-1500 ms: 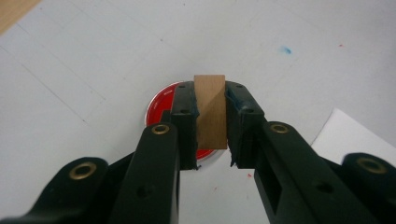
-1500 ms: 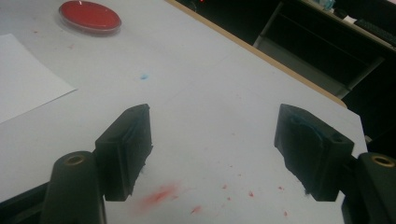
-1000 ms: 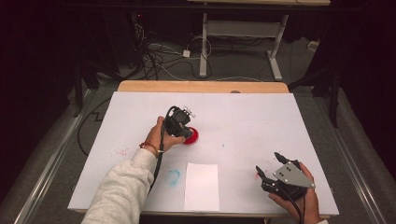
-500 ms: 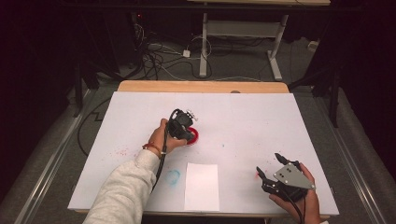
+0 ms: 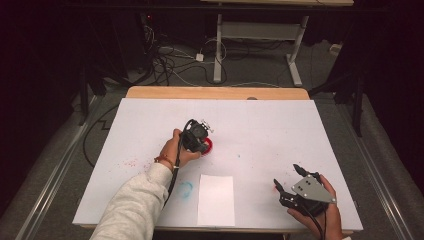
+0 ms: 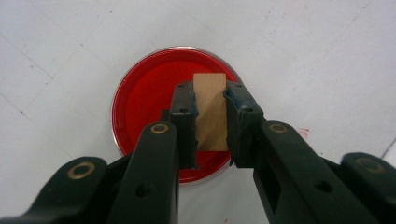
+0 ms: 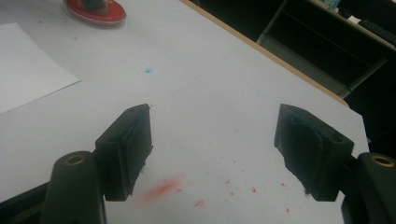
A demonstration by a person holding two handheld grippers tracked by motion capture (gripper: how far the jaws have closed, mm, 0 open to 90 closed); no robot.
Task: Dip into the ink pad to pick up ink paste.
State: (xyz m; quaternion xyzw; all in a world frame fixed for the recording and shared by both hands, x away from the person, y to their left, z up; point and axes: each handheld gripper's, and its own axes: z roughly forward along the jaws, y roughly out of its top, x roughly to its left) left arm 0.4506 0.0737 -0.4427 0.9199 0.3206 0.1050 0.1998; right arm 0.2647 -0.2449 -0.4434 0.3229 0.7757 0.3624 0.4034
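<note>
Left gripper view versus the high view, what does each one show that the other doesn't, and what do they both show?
The left gripper view alone shows the wooden block clamped between that gripper's pads, above the red paint. The high view alone gives the white sheet of paper, the blue smear beside it, the right gripper with jaws open near the table's front right, and the cables on the floor. Both show the red dish on the white table, with the left gripper over it.

A white paper sheet point(image 5: 216, 199) lies near a blue smudge point(image 5: 185, 189).
</note>
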